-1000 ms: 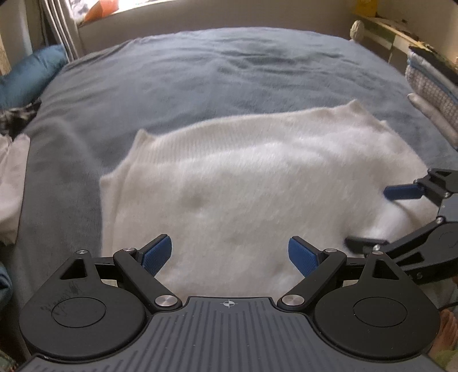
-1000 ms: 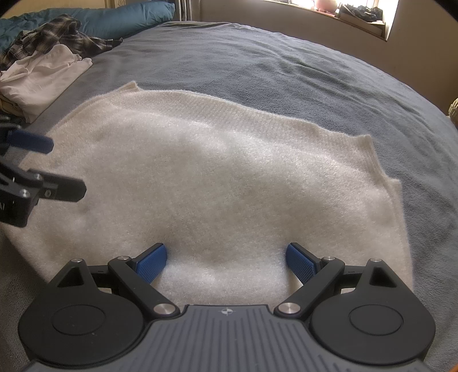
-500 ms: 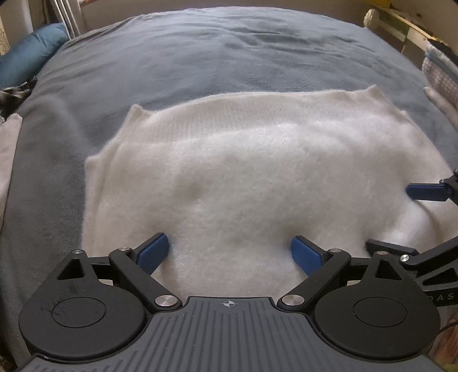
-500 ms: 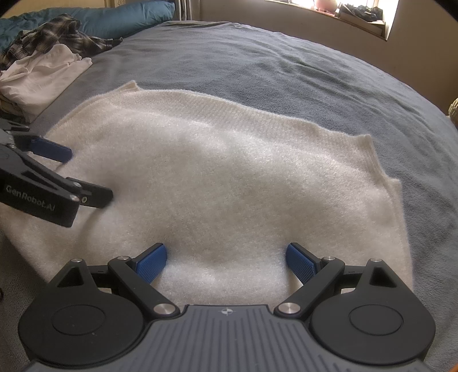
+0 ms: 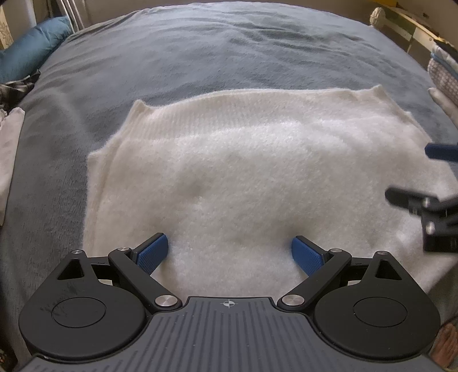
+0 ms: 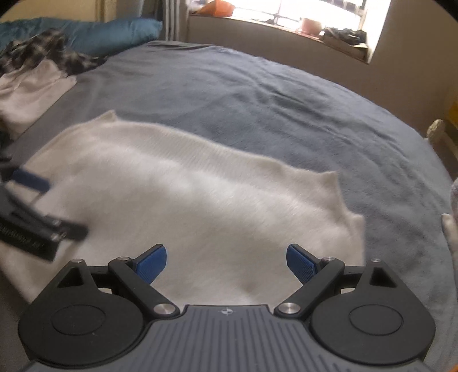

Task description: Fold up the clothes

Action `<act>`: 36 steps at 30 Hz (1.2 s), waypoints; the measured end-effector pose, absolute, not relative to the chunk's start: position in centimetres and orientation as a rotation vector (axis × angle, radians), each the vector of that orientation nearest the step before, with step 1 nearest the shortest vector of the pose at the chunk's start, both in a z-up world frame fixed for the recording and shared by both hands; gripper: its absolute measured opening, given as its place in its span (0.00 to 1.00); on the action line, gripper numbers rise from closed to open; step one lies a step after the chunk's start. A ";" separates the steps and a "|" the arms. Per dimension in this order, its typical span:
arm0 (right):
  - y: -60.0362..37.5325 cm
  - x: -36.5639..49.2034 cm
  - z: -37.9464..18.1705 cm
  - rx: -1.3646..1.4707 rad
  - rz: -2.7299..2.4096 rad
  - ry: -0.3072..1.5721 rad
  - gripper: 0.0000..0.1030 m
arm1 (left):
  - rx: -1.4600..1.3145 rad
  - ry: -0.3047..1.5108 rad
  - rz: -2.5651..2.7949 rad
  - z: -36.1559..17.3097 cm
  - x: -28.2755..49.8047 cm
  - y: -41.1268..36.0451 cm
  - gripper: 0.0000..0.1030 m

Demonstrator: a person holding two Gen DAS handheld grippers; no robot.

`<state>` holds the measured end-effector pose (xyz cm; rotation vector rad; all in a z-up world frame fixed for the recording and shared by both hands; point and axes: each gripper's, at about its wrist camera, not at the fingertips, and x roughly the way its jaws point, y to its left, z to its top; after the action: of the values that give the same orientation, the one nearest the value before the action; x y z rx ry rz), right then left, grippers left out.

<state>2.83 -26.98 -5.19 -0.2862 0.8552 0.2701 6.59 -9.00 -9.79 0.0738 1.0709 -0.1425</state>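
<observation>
A white fuzzy sweater (image 5: pixel 243 171) lies flat on the grey-blue blanket (image 5: pixel 200 57), ribbed edge on the far side. My left gripper (image 5: pixel 229 253) is open just over the sweater's near part, its blue pads (image 5: pixel 151 251) wide apart with only knit between them. The right gripper (image 5: pixel 420 174) shows at the right edge, also over the sweater. In the right wrist view, which is blurred, the sweater (image 6: pixel 200 200) spreads below my right gripper (image 6: pixel 226 261), which is open and holds nothing. The left gripper (image 6: pixel 51 204) reaches in from the left there.
A plaid shirt (image 6: pixel 43 54) and a pale garment (image 6: pixel 28 88) are heaped at the bed's left side beside a blue pillow (image 6: pixel 100 34). Folded textiles (image 5: pixel 443 74) are stacked at the right. A window sill with a mug (image 6: pixel 310 25) lies beyond the bed.
The left gripper dropped closer over the sweater and its pads spread a little wider. The right wrist view tipped upward, showing the window, with the sweater now lower in the frame.
</observation>
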 end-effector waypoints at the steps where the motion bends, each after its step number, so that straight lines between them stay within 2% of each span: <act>1: -27.1 3.2 -5.3 -0.285 0.262 0.854 0.90 | 0.073 1.072 -0.142 -9.8 6.6 -9.0 0.92; 5: -27.3 4.5 -7.0 -0.284 0.250 0.895 0.91 | 0.072 1.078 -0.138 -9.8 6.7 -9.0 0.93; 8: -28.0 4.8 -8.3 -0.233 0.250 0.919 0.95 | 0.071 1.083 -0.136 -9.8 6.8 -9.0 0.93; 27: -28.6 8.4 -7.0 -0.164 0.193 0.893 0.94 | 0.070 1.091 -0.128 -9.9 6.9 -9.1 0.96; 30: -29.3 9.3 -8.5 -0.122 0.205 0.920 1.00 | 0.074 1.090 -0.128 -9.9 6.9 -9.1 0.96; 36: -29.9 9.3 -8.9 -0.092 0.219 0.920 1.00 | 0.072 1.090 -0.127 -10.0 6.8 -9.1 0.97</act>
<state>9.33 -29.94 -8.94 -0.0921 0.9203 0.2193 6.85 -9.13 -9.99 0.0715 1.0896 -0.1270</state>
